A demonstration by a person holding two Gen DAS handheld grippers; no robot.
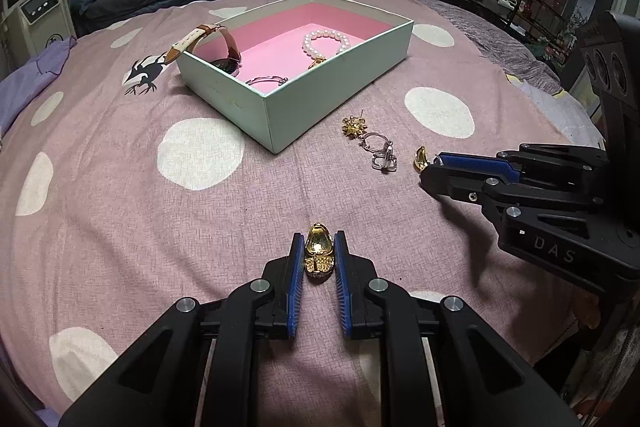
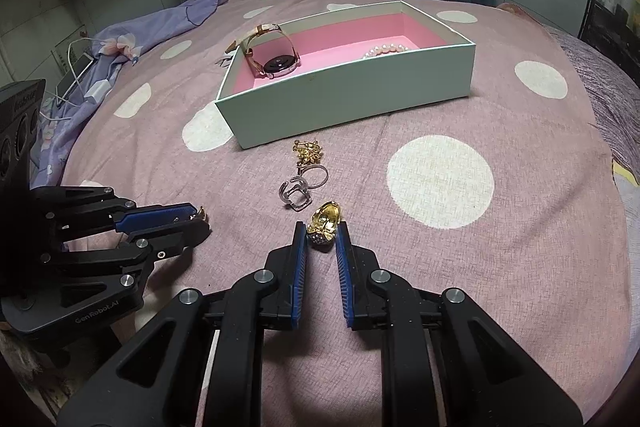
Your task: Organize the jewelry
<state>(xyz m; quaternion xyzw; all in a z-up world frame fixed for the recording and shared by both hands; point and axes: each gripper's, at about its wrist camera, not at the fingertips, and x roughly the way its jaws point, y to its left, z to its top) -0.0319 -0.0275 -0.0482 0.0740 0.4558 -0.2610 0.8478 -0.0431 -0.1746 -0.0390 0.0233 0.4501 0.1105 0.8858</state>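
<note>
1. Left gripper (image 1: 319, 255) is clamped on a gold earring (image 1: 318, 253); right gripper (image 2: 322, 241) is clamped on its twin (image 2: 325, 223), both low over the bedspread (image 1: 120, 219).
2. Between them and the box (image 1: 320, 107) lie one brooch (image 1: 353, 126) and two rings (image 1: 380, 151).
3. Boxed: one watch (image 1: 224, 47), one pearl bracelet (image 1: 324, 43), two small pieces. Roughly half remains.

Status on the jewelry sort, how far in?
Done: watch and pearl bracelet lie in the box. In hand: left gripper and right gripper each clamp a gold earring. Left: gold flower piece and silver rings on the bedspread.
</note>
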